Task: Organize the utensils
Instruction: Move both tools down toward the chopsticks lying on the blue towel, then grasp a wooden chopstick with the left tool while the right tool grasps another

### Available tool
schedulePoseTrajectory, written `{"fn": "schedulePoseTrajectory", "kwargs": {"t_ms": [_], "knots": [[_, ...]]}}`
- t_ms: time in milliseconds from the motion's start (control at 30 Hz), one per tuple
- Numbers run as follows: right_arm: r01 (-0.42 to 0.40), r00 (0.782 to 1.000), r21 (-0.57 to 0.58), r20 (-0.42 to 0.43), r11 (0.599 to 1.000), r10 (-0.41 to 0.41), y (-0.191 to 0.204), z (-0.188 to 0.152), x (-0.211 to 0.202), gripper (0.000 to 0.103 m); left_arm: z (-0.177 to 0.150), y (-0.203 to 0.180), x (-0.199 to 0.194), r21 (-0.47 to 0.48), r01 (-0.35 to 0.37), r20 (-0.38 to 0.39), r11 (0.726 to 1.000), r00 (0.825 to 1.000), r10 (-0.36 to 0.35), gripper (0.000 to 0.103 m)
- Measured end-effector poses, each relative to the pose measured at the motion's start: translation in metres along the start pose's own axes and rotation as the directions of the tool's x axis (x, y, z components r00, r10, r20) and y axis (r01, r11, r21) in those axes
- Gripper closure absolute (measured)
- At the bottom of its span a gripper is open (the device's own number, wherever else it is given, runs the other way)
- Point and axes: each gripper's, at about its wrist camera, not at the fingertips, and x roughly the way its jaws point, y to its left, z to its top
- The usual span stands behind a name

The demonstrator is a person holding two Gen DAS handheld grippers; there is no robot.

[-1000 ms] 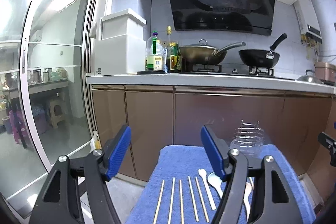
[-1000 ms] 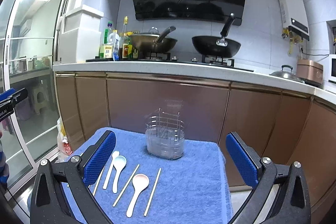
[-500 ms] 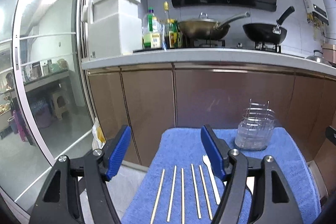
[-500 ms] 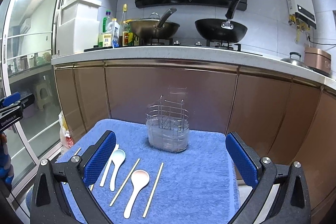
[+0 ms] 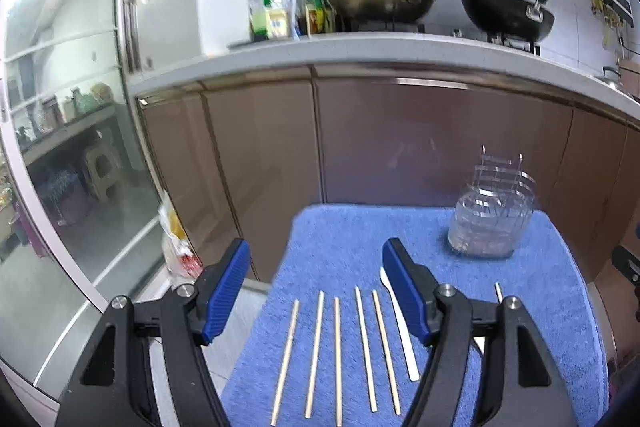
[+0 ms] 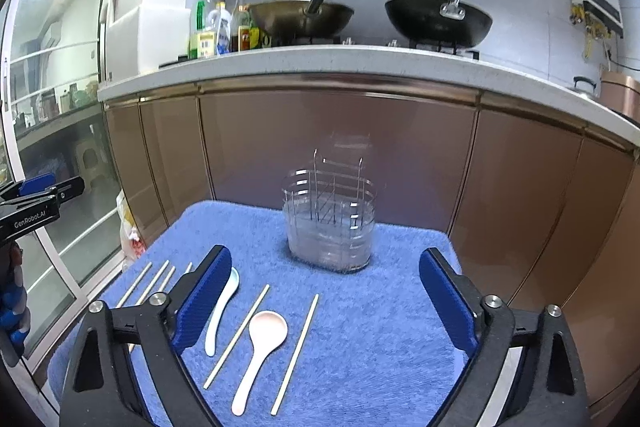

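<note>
Chopsticks (image 5: 338, 355) and two spoons, one pale blue (image 6: 220, 311) and one pink (image 6: 260, 347), lie on the blue towel (image 6: 380, 327) at the desk's near edge, the clear wire holder (image 6: 330, 227) stands at its far edge, the left gripper (image 5: 316, 291) gapes empty above them, and the right gripper (image 6: 324, 303), also empty, is closing.

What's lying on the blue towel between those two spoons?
A single wooden chopstick lies between the pale blue spoon and the pinkish spoon, slanted much like them. The right wrist view shows this; on the blue towel nothing else separates them.
</note>
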Motion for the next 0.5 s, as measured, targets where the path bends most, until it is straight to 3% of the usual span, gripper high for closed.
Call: {"fn": "schedulePoseTrajectory", "kwargs": {"t_ms": [67, 100, 200, 267, 333, 367, 500], "knots": [[-0.012, 0.999, -0.003, -0.038, 1.000, 0.012, -0.002, -0.002, 0.013, 0.021, 0.003, 0.003, 0.021, -0.020, 0.071, -0.088, 0.997, 0.993, -0.073, 0.036], [-0.023, 0.998, 0.002, -0.060, 1.000, 0.023, -0.004, -0.003, 0.019, 0.024, 0.004, 0.004, 0.033, -0.032, 0.118, -0.143, 0.992, 0.982, -0.121, 0.036], [-0.076, 0.980, 0.041, -0.182, 0.996, 0.083, -0.013, -0.008, 0.053, 0.035, 0.001, 0.004, 0.072, -0.076, 0.252, -0.295, 0.965, 0.918, -0.263, 0.036], [-0.119, 0.957, 0.076, -0.257, 0.990, 0.135, -0.017, -0.014, 0.074, 0.043, -0.004, 0.001, 0.096, -0.102, 0.298, -0.375, 0.949, 0.872, -0.314, 0.037], [-0.152, 0.925, 0.119, -0.332, 0.981, 0.183, -0.022, -0.021, 0.098, 0.050, -0.009, -0.001, 0.118, -0.135, 0.319, -0.445, 0.938, 0.826, -0.345, 0.041], [-0.159, 0.914, 0.132, -0.355, 0.978, 0.197, -0.023, -0.025, 0.106, 0.052, -0.012, -0.003, 0.128, -0.145, 0.327, -0.478, 0.934, 0.803, -0.355, 0.048], [-0.179, 0.858, 0.181, -0.453, 0.967, 0.243, -0.025, -0.035, 0.141, 0.063, -0.020, -0.013, 0.166, -0.170, 0.312, -0.573, 0.935, 0.740, -0.351, 0.064]]}}
